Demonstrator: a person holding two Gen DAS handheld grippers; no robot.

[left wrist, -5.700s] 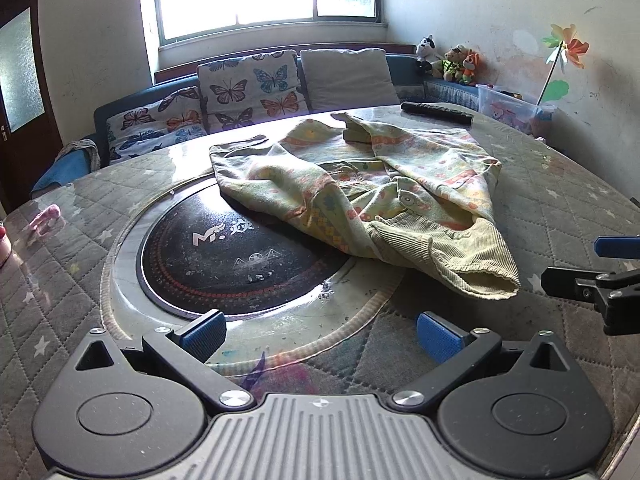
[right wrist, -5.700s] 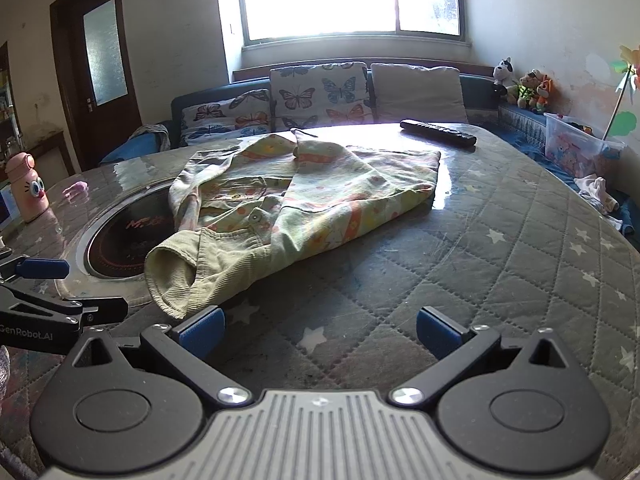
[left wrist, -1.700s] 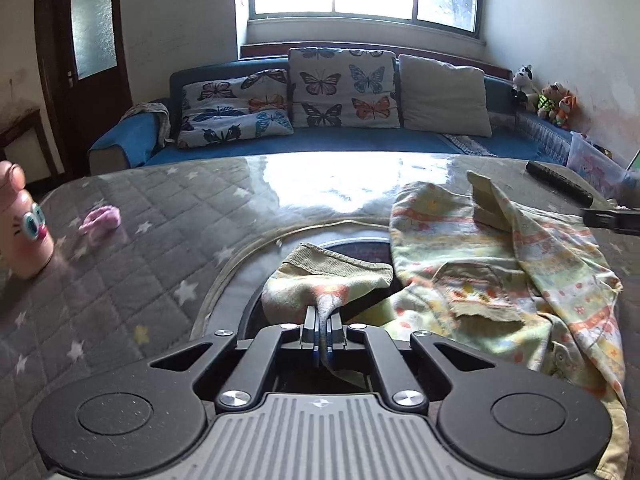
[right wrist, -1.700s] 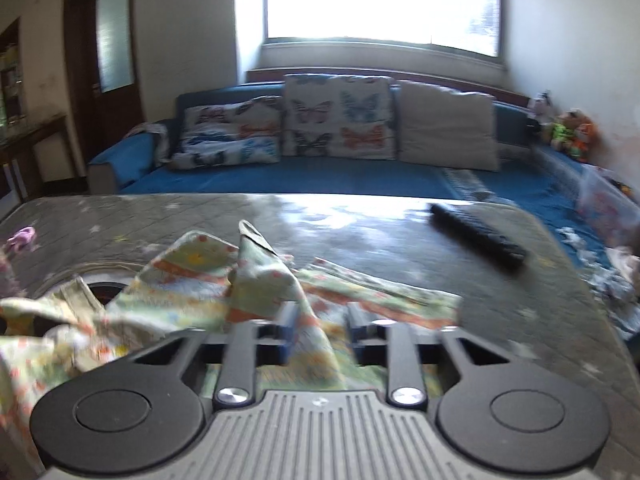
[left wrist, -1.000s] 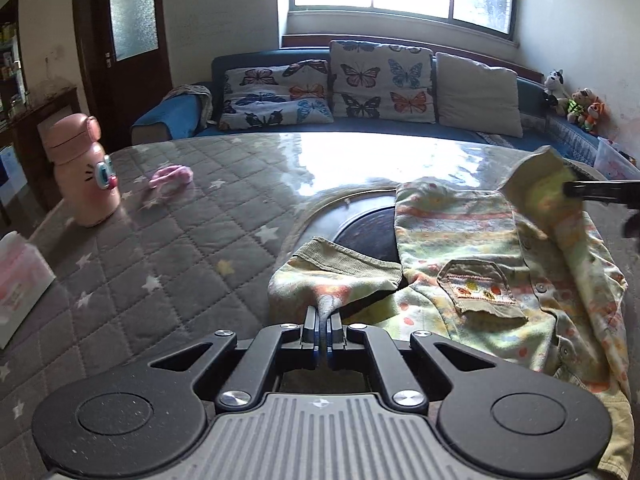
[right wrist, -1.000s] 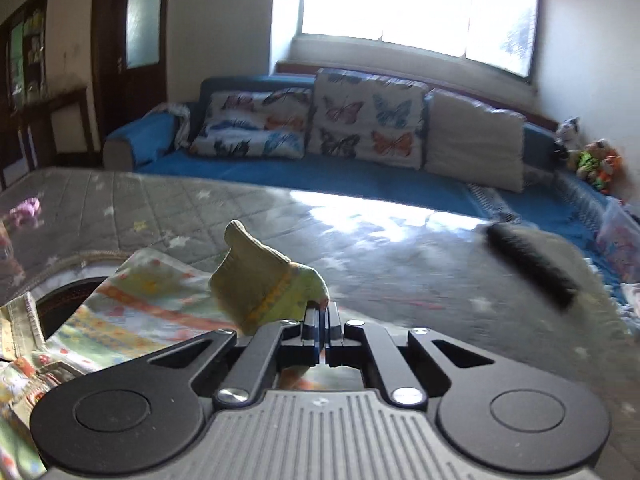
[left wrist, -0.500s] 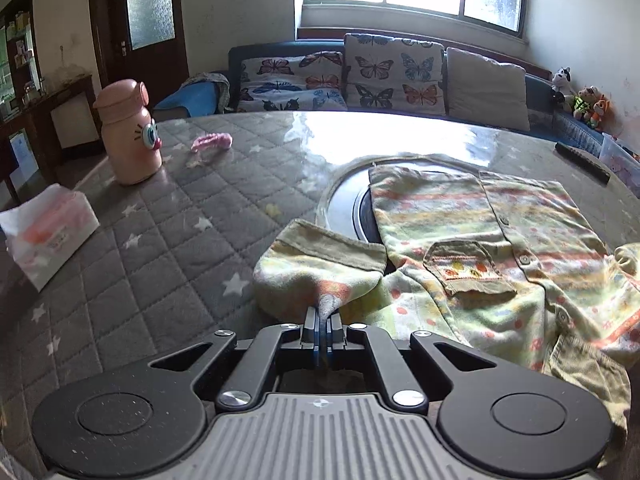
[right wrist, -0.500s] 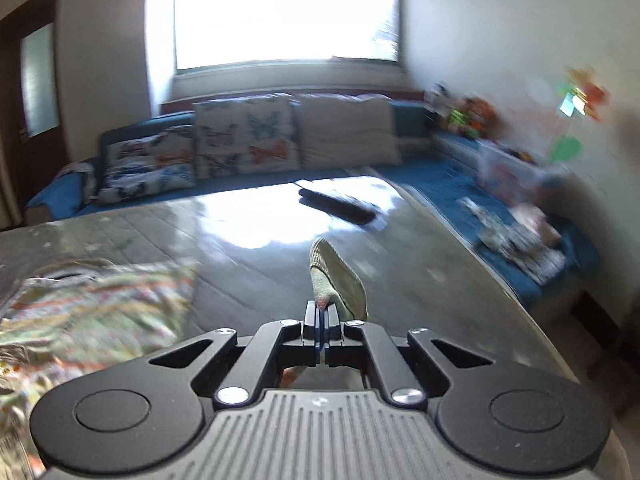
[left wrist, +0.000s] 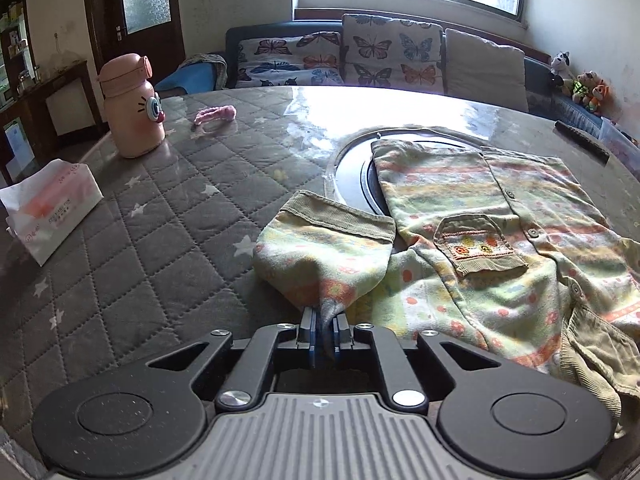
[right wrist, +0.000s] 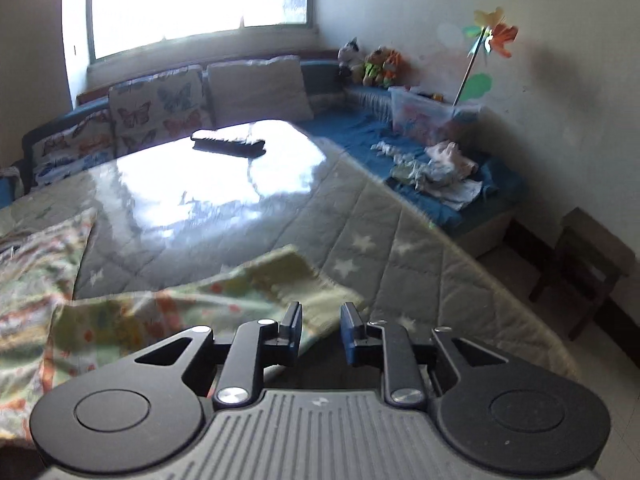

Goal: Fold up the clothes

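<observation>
Just ahead of the left claw (left wrist: pixel 324 330) a sleeve (left wrist: pixel 324 256) lies on the tabletop (left wrist: pixel 168 240), with the rest of the shirt (left wrist: pixel 492 240) spread ahead and to its right over a round inset plate (left wrist: pixel 352 168). Far ahead to its left stand a bottle (left wrist: pixel 130 108) and a tissue pack (left wrist: pixel 48 208). Ahead of the right claw (right wrist: pixel 320 330) lies the other sleeve (right wrist: pixel 256 284), a remote (right wrist: pixel 228 142) far beyond it, a sofa (right wrist: pixel 420 168) to the right.

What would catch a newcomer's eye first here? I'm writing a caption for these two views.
The patterned shirt spread front-up across the quilted table, partly over a dark round inset, dominates. The left gripper pinches one sleeve at the near edge, while the right gripper stands open just above the other sleeve. A pink bottle stands far left.
</observation>
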